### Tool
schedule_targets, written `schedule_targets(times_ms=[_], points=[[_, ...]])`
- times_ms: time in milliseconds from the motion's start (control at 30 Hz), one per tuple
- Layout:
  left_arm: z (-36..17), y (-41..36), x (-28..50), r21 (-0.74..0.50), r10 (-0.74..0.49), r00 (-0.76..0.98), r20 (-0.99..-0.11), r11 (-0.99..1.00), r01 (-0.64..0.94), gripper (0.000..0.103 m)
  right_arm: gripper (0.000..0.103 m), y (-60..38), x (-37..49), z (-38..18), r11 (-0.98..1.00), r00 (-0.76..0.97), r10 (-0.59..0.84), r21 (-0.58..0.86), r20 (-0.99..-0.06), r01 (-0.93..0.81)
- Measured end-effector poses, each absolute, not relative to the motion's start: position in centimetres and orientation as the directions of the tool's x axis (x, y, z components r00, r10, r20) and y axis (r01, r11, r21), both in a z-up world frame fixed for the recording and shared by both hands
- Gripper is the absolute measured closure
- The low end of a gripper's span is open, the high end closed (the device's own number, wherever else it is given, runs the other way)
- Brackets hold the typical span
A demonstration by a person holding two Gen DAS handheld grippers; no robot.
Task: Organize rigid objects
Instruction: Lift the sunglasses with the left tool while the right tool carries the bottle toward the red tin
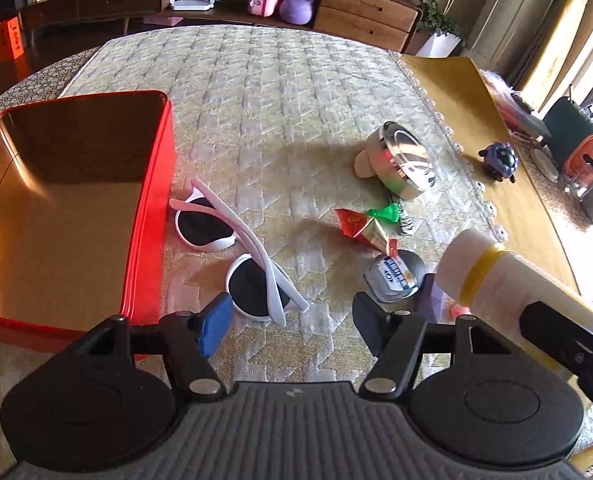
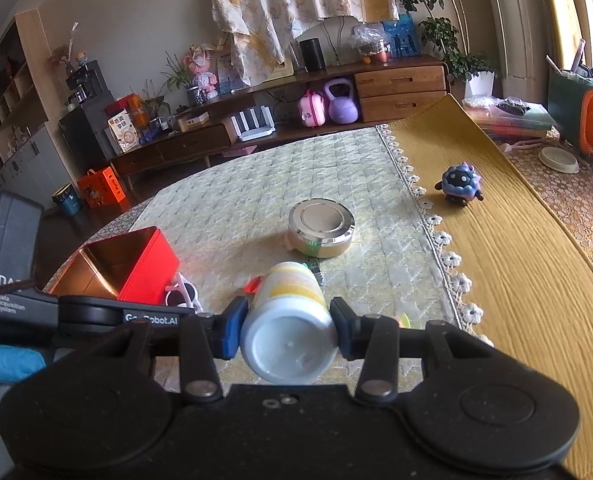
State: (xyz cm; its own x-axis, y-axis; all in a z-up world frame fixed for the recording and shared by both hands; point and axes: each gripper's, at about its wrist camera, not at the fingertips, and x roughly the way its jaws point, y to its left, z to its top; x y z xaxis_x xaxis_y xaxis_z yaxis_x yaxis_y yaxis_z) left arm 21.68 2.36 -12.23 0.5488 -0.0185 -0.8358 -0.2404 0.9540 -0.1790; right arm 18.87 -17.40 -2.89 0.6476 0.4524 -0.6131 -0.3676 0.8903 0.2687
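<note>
Just ahead of left hand-held gripper [image 1: 292, 326]: sunglasses [image 1: 236, 256]

one red tin [image 1: 152, 208], one sunglasses [image 1: 232, 256], two round tins [image 1: 404, 160], one bottle [image 2: 288, 328]

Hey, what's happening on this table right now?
A person is tidying small items with two handheld grippers. The right gripper is clamped on a white bottle with a yellow band. The left gripper is open and empty, just above white sunglasses lying beside an empty red tin box. A round metal tin and small items lie loose.
</note>
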Motion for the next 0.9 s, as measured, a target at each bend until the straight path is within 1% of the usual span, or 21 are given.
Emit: schedule_targets(times_ms=[233,433,467,500,567,633,667,700,733,800,900], points=[[-13.9,1.4,22.9,-0.103,0.062,0.533,-0.844,0.956,-0.275,0.037,0.058,-18.3,19.0,-3.5,0.892,0.644,0.450,0.278,-0.619,-0.356],[-14.1,1.5,23.2,-0.099,0.087,0.539,-0.838,0.947,-0.306,0.040,0.058,-18.5,19.1,-3.7,0.892,0.642,0.452,0.284,-0.619,-0.353],[-14.1,1.5,23.2,-0.092,0.097,0.540,-0.836,0.946,-0.311,0.047,0.058,-18.5,19.1,-3.7,0.892,0.642,0.452,0.285,-0.619,-0.352],[-14.1,1.5,23.1,-0.081,0.107,0.540,-0.835,0.946,-0.313,0.051,0.058,-18.5,19.1,-3.7,0.891,0.642,0.452,0.284,-0.619,-0.353],[-14.1,1.5,23.1,-0.077,0.102,0.545,-0.832,0.952,-0.296,0.051,0.058,-18.5,19.1,-3.7,0.891,0.642,0.452,0.284,-0.620,-0.353],[-14.1,1.3,22.9,-0.059,0.109,0.551,-0.827,0.958,-0.279,0.054,0.058,-18.4,19.1,-3.7,0.893,0.643,0.449,0.281,-0.621,-0.352],[-14.0,1.3,22.8,-0.052,0.114,0.554,-0.825,0.960,-0.275,0.060,0.058,-18.4,19.1,-3.7,0.893,0.643,0.449,0.281,-0.621,-0.352],[-13.8,1.2,22.6,-0.051,0.114,0.561,-0.820,0.962,-0.270,0.078,0.058,-18.4,19.0,-3.7,0.893,0.643,0.449,0.281,-0.621,-0.352],[-13.7,1.3,22.5,-0.054,0.106,0.563,-0.820,0.964,-0.260,0.089,0.058,-18.4,19.0,-3.7,0.894,0.644,0.447,0.281,-0.621,-0.350],[-13.5,1.6,22.3,-0.095,0.059,0.561,-0.826,0.966,-0.242,0.090,0.058,-18.3,18.9,-3.6,0.895,0.646,0.444,0.278,-0.621,-0.348],[-13.3,2.0,21.8,-0.099,0.055,0.569,-0.821,0.967,-0.235,0.091,0.058,-18.2,18.6,-3.3,0.895,0.649,0.444,0.276,-0.618,-0.349]])
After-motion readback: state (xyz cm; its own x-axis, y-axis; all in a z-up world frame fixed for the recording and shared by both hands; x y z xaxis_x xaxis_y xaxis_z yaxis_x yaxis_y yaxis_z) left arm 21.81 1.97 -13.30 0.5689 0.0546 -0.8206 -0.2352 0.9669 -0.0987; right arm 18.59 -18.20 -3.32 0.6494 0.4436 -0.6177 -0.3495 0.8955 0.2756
